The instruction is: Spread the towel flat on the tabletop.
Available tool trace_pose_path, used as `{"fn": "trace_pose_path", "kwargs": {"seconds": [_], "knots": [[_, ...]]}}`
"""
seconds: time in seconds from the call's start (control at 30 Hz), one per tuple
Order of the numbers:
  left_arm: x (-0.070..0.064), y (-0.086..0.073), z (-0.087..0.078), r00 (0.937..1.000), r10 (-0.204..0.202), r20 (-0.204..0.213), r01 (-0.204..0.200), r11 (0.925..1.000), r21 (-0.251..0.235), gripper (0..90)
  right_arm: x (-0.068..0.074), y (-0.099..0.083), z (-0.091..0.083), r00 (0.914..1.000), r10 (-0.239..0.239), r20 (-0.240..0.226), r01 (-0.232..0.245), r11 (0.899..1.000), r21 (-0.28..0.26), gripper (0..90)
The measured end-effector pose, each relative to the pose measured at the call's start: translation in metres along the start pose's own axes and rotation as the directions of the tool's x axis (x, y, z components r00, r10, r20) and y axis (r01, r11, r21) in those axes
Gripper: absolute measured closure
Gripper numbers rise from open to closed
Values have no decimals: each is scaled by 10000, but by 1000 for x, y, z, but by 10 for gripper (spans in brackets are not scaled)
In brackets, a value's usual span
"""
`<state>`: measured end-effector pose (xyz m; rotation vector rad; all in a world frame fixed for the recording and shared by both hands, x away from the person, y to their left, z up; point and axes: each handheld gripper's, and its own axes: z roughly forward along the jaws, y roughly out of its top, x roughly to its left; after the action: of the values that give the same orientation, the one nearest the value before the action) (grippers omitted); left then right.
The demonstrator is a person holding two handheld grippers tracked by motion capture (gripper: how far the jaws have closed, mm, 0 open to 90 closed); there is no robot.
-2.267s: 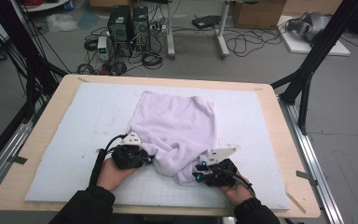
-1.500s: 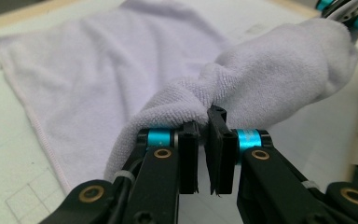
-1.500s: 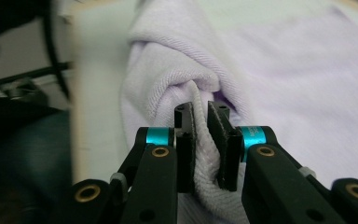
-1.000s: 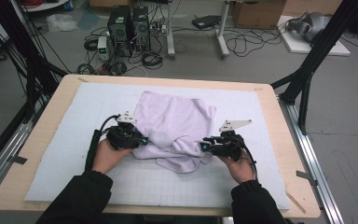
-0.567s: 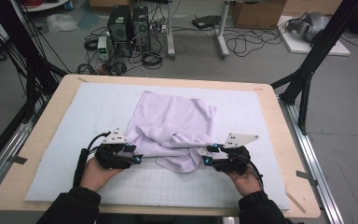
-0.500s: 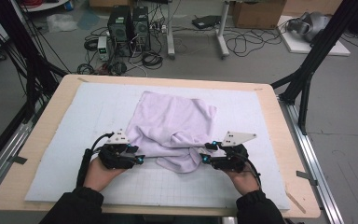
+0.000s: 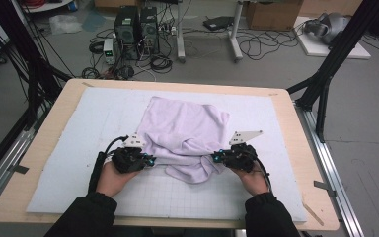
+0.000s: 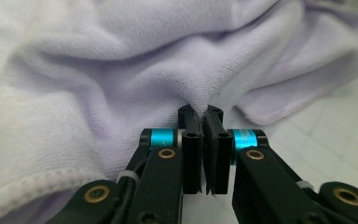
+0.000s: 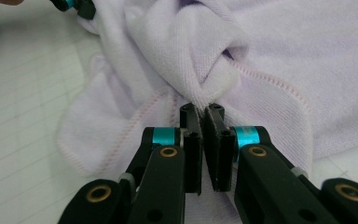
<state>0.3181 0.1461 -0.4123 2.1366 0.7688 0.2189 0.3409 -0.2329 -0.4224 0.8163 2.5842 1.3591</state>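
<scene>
High view shows a lavender towel (image 7: 185, 131) lying rumpled on the white gridded mat (image 7: 79, 128) that covers the wooden table (image 7: 54, 106), roughly at the mat's middle, its far part spread flat and its near part bunched into folds with one lobe sagging toward the person. The left gripper (image 7: 148, 160) meets the towel at its near left edge and the right gripper (image 7: 216, 157) at its near right edge, each held in a hand (image 7: 109, 178) coming in from the bottom, dark sleeves behind. Left gripper view has the two black jaws drawn nearly together, pinching a peaked fold of the towel (image 8: 121, 79) right at their tips, the cloth rising from the pinch in soft ridges. Right gripper view has its jaws likewise nearly closed on a twisted bunch of the towel (image 9: 270, 56) beside a stitched hem, and the tip of the other gripper (image 9: 74, 5) appears at the top left corner, touching the same cloth. Beyond the table, computer towers (image 7: 137, 25) and loose cables sit on the floor.
</scene>
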Motion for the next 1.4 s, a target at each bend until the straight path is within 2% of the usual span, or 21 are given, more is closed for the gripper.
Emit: {"fn": "trace_pose_path", "kwargs": {"seconds": [0.13, 0.23, 0.33, 0.43, 0.47, 0.5, 0.57, 0.63, 0.73, 0.77, 0.8, 0.87, 0.9, 1.0, 1.07, 1.13, 1.23, 1.4], "knots": [[-9, 3, -29, 9997, 240, 97, -235, 9982, -551, 864, 14, 4, -18, 9994, -216, -287, 209, 9994, -268, 863], [-20, 3, -53, 9984, 555, 77, -547, 9955, -772, 864, 29, 6, -34, 9982, -407, -435, 391, 9986, -367, 862], [-30, 1, -75, 9966, 776, 266, -747, 9927, -948, 864, 44, 8, -48, 9949, -594, -819, 548, 9968, -576, 862], [-36, -2, -96, 9962, 867, 131, -843, 9880, -1294, 864, 61, 11, -63, 9895, -804, -1198, 703, 9938, -859, 862], [-35, -3, -101, 9965, 821, 123, -797, 9872, -1379, 863, 65, 12, -67, 9885, -890, -1225, 777, 9925, -947, 863], [-33, -3, -104, 9965, 833, -59, -833, 9866, -1405, 863, 67, 13, -70, 9887, -977, -1139, 873, 9918, -931, 862], [-22, -4, -101, 9984, 544, -139, -558, 9888, -1386, 863, 65, 14, -70, 9917, -1013, -790, 954, 9926, -749, 862], [-11, -3, -90, 9981, 356, -504, -414, 9919, -1198, 863, 54, 12, -64, 9955, -785, -529, 752, 9953, -615, 861], [7, 2, -61, 9965, 2, -841, -74, 9963, -858, 863, 36, 12, -46, 9977, -655, 198, 657, 9978, -78, 858], [13, 4, -51, 9962, -197, -846, 134, 9972, -739, 863, 29, 12, -38, 9973, -584, 438, 578, 9982, 146, 858], [20, 4, -41, 9963, -531, -681, 489, 9969, -619, 862, 22, 11, -32, 9976, -442, 538, 426, 9986, 301, 858], [29, 3, -22, 9937, -924, -629, 904, 9953, -333, 861, 7, 8, -19, 9992, 16, 404, -37, 9987, 518, 854], [31, 2, -14, 9933, -967, -640, 958, 9952, -173, 861, 1, 5, -14, 9992, 174, 370, -201, 9971, 728, 852], [36, 0, 1, 9923, -730, -1004, 759, 9968, 253, 858, -10, -4, -4, 9977, 626, 258, -645, 9948, 795, 836], [37, 0, 4, 9915, -768, -1049, 800, 9964, 266, 843, -13, -7, -2, 9969, 736, 271, -758, 9928, 925, 794], [37, -1, -2, 9918, -587, -1132, 616, 9979, 219, 780, -12, -6, -3, 9974, 700, 154, -709, 9949, 724, 758], [35, -4, -15, 9920, -803, -976, 784, 9966, -241, 694, -6, -4, -10, 9989, 459, 2, -459, 9980, 427, 724], [30, -13, -42, 9918, -820, -979, 735, 9934, -880, 599, 5, -3, -27, 10000, 73, -10, -73, 9999, -133, 666]]}}
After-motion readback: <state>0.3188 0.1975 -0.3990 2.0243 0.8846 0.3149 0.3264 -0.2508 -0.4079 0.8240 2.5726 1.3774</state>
